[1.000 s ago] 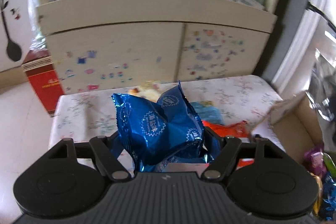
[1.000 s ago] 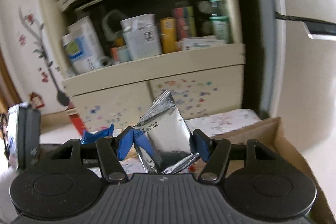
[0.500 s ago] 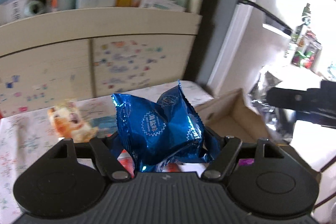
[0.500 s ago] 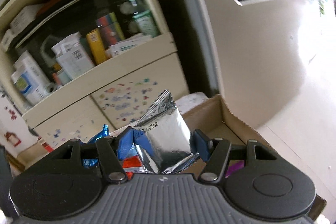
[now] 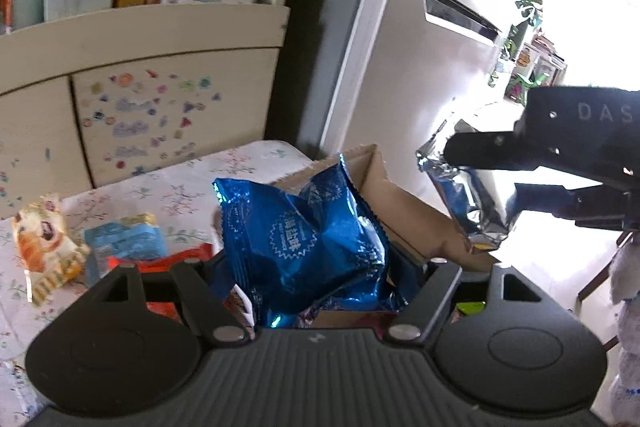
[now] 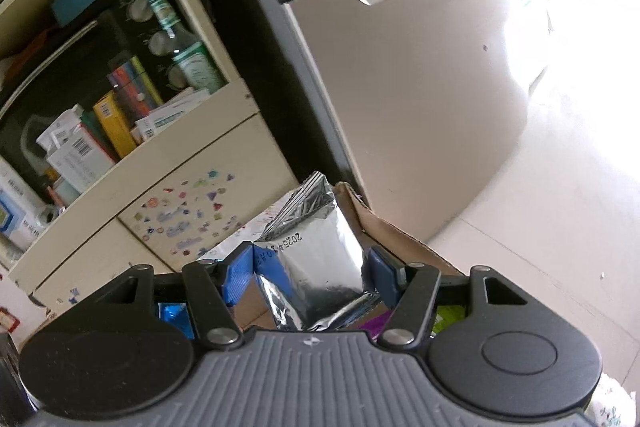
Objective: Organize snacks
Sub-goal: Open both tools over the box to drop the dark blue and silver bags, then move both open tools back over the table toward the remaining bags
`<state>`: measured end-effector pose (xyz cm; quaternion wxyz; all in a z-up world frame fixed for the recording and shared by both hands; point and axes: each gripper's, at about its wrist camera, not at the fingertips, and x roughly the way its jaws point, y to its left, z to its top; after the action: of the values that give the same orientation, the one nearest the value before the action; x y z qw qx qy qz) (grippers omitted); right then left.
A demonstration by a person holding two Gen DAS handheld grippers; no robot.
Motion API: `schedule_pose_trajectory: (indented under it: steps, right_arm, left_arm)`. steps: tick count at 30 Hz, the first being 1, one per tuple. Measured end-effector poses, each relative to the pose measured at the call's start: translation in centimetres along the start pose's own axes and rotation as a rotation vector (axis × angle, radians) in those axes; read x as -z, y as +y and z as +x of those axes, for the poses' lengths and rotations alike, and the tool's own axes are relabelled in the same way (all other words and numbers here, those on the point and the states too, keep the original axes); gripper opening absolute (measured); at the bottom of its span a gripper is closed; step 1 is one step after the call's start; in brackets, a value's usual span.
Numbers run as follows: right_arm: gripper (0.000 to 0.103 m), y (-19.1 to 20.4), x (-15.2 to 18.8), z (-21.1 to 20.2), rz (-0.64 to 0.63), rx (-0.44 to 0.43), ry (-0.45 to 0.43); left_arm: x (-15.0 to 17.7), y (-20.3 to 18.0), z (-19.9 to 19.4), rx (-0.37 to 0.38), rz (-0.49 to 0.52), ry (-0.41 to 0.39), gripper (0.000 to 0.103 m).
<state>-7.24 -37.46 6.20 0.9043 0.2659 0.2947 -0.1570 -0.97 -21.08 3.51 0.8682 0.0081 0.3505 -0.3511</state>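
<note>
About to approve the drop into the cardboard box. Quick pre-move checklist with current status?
1. Left gripper clamps the blue snack packet: ok.
2. Right gripper clamps the silver foil packet: ok.
3. Cardboard box is open at the top: ok.
4. Silver packet is over the box opening: cannot tell; from the left wrist it appears past the far rim.
5. Free room inside the box: cannot tell; only scraps of purple and green wrappers show.
6. Snacks on the floral tablecloth lie outside the grippers' path: ok.
</note>
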Motion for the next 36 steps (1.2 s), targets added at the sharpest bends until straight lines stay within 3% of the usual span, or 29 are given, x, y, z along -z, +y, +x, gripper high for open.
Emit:
schedule_pose_trajectory:
  steps: [5, 9, 24, 27, 32, 36]
  right_arm:
    - [0.072, -0.5, 0.0, 0.5, 0.039, 0.026, 0.011]
    - [0.079, -0.4, -0.1, 0.5, 0.056, 0.013, 0.011]
    - [0.087, 2.1, 0.6, 0.8, -0.014, -0.113, 0.030]
    - [0.088, 2.6, 0.9, 0.9, -0.025, -0.131, 0.049]
    - [0.089, 3.6, 1.4, 1.2, -0.056, -0.159, 0.080]
    - [0.090, 4.2, 1.7, 1.3, -0.073, -0.171, 0.099]
  left_arm:
    - [0.7, -1.1, 1.1, 0.032, 0.008, 0.022, 0.089]
    - [0.6, -1.2, 0.4, 0.033, 0.017, -0.003, 0.097]
    - [-1.7, 6.1, -3.1, -0.101, -0.108, -0.046, 0.100]
    - [-1.4, 7.4, -2.9, -0.118, -0.066, -0.034, 0.100]
    - [-0.1, 8.1, -1.9, -0.150, 0.108, 0.000, 0.100]
    - [1.2, 8.0, -0.8, -0.113, 0.223, 0.031, 0.100]
